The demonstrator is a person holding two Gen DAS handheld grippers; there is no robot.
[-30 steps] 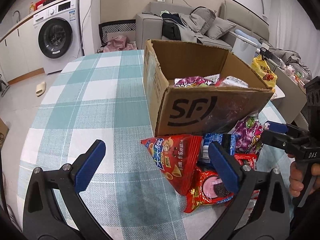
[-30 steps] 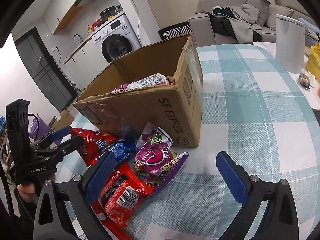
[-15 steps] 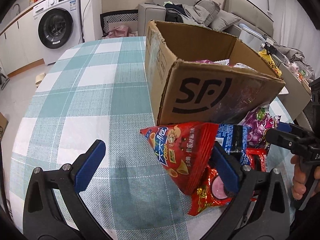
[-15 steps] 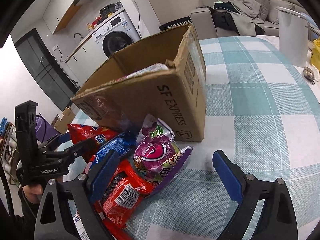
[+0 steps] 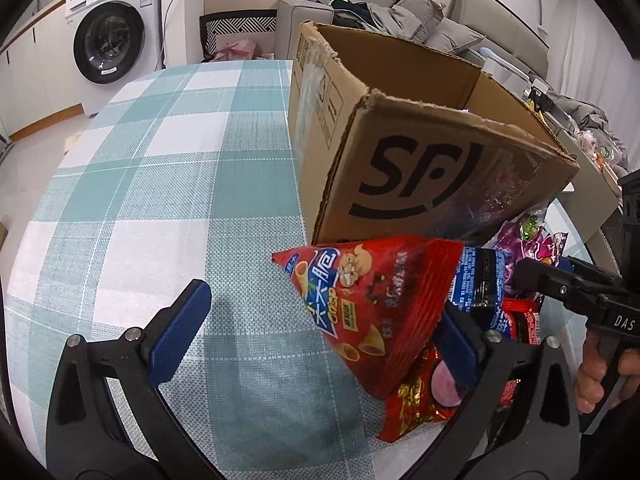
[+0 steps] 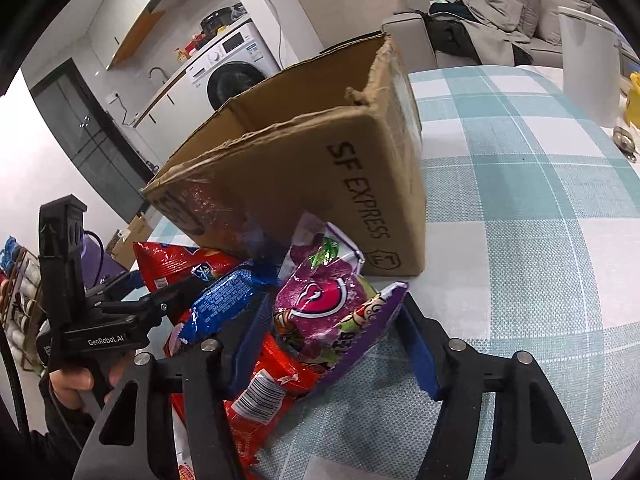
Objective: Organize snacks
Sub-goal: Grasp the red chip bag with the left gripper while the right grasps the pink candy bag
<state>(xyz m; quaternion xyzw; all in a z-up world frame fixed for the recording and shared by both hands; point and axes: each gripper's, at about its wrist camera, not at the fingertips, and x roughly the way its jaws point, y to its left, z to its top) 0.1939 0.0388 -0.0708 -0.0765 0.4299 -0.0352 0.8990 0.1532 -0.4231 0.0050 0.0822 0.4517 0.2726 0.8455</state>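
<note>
The left hand-held gripper (image 5: 320,332) stood wide open low over the desk (image 5: 168,184), its left blue pad on bare checked cloth and its right pad pressed against the near edge of the red crisp bag (image 5: 380,300). That bag lay flat just in front of the cardboard box (image 5: 420,184), its far edge touching the box's near wall. A blue packet (image 5: 480,284) lay to its right, and a red foil pack (image 5: 416,404) was partly tucked under it, near the right pad.

The right hand-held gripper (image 6: 336,344) was also open, its fingers straddling the purple snack bag (image 6: 328,312), which leaned on the pile with its far end touching the box's corner. A red packet with a barcode (image 6: 272,388) lay under the purple bag, crowding the left finger. The blue packet sat to the left, between the two grippers.

Far across the desk stood a white bin (image 6: 588,68); beyond were a washing machine (image 5: 108,40) and a sofa heaped with clothes (image 5: 400,20).
</note>
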